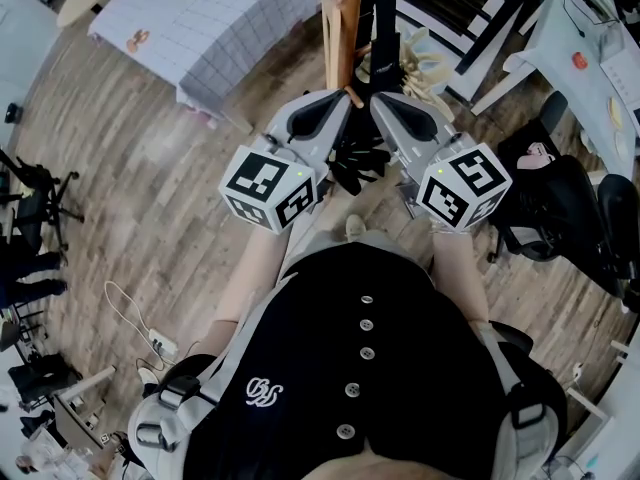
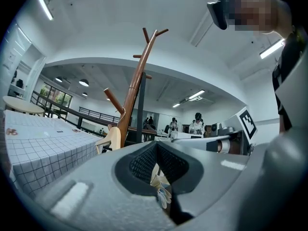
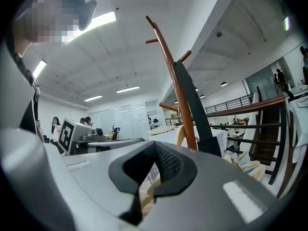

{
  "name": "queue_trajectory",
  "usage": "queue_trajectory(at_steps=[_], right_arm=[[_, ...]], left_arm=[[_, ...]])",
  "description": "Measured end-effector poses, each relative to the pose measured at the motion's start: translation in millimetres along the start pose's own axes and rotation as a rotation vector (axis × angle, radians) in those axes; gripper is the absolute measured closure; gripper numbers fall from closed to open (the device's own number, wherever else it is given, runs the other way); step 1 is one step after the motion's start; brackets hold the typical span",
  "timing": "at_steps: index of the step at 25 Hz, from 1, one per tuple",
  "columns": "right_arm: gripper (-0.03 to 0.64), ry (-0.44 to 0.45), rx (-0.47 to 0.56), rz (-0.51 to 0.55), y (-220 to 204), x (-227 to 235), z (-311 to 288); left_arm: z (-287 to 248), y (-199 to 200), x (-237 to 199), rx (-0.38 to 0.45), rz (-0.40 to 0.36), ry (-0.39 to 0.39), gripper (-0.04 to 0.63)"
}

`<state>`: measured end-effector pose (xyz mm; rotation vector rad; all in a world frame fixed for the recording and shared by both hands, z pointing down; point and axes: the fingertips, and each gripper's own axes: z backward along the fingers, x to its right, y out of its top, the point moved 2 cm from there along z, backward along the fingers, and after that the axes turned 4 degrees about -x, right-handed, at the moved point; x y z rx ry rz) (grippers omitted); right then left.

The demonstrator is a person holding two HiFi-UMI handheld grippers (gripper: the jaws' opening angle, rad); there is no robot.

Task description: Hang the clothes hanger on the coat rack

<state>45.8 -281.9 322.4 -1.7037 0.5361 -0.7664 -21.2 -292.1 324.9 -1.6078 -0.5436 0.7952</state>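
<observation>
Wooden floor [image 1: 150, 178] below; facing the coat rack [image 1: 346, 28], left gripper [image 1: 347, 96] and right gripper [image 1: 375, 99] fingers closed together, empty

No legible text, shirt monogram [image 1: 263, 391] unreadable

A pale wood-plank floor [image 1: 150, 198] runs underfoot, with a white cable [image 1: 130, 313] looped across it. A table [image 1: 190, 18] in grid-checked cloth stands on one side, and a black office chair [image 1: 560, 208] sits by a white desk [image 1: 590, 58]. Strip lights [image 3: 103, 19] glow on the white ceiling [image 2: 106, 28]. A dark railing [image 2: 91, 112] lines an upper gallery.
</observation>
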Motion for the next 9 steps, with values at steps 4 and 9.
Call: queue_trajectory(at_steps=[4, 9], right_arm=[[0.617, -0.016, 0.002, -0.001, -0.5, 3.7, 2.1], [0.617, -0.03, -0.004, 0.01, -1.6, 5.8, 4.3]], left_arm=[[0.3, -1.9, -0.3, -0.008, -0.001, -0.005, 0.595], [-0.9, -8.3, 0.6, -0.026, 0.005, -0.005, 0.596]])
